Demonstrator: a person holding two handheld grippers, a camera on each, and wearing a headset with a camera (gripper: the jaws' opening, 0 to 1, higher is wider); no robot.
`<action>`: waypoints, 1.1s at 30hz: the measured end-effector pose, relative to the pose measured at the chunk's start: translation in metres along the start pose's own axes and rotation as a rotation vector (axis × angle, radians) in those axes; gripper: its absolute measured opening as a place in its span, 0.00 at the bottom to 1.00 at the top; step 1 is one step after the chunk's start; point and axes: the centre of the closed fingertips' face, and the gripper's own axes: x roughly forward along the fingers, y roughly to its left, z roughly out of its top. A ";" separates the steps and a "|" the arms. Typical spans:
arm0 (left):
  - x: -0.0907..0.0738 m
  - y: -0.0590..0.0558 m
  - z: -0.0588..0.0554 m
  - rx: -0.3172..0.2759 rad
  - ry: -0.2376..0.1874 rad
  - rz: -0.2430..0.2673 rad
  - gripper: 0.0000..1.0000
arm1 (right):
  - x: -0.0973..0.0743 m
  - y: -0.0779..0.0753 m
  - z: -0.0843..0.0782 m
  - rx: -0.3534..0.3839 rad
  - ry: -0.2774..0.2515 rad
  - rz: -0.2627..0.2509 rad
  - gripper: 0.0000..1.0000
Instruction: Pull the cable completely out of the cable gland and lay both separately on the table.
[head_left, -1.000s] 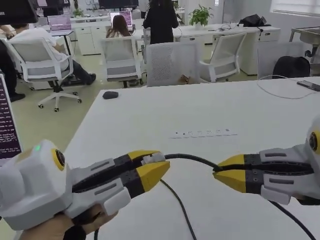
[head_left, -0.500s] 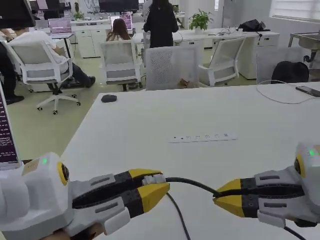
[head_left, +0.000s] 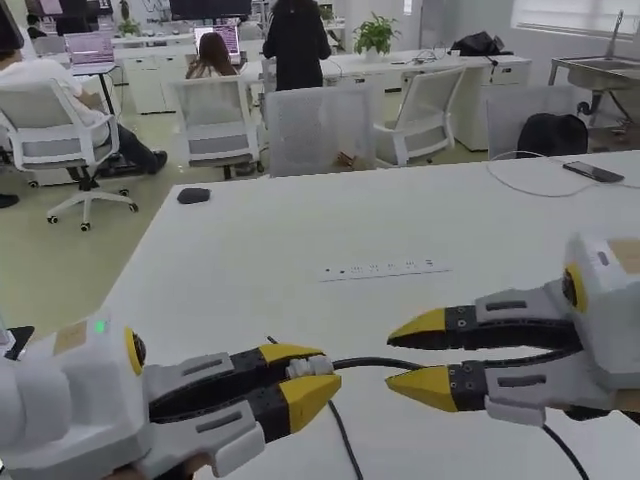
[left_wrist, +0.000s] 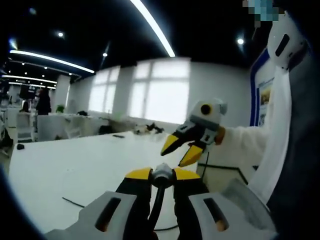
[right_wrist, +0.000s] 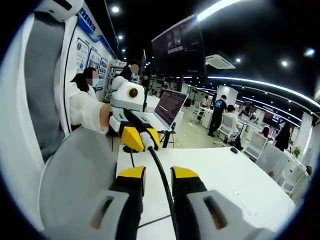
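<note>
Here we go, both tools are up over the white worktop (head_left: 300, 240). The left gripper (head_left: 318, 372) has its yellow-tipped fingers pressed in on the pale grey cable gland (head_left: 308, 367), which sits pinched right at the tips, held above the surface. Out of the gland comes the black cable (head_left: 365, 363), running level straight across to the right gripper (head_left: 388, 360). That one's fingers are spread wide, one above the cable and one below, and the cable passes through the gap between them. The right gripper view shows the same: the cable (right_wrist: 155, 160) runs up the middle between the two parted fingers toward the left gripper. In the left gripper view, the gland (left_wrist: 162, 171) is nipped between the fingertips, and the right gripper hangs beyond it with its fingers apart. More black cable trails down onto the worktop below both tools. Farther back lie a white power strip (head_left: 385, 268) and a dark mouse (head_left: 193, 195).
</note>
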 end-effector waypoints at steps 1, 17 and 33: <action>0.002 -0.002 -0.002 0.008 0.011 -0.006 0.16 | 0.003 0.001 0.000 -0.012 0.007 0.005 0.19; 0.008 -0.009 -0.005 -0.002 0.012 -0.036 0.17 | 0.016 0.009 -0.014 -0.118 0.071 0.016 0.05; -0.012 -0.010 0.001 -0.030 -0.049 0.048 0.17 | -0.007 0.007 -0.023 -0.050 0.042 -0.057 0.04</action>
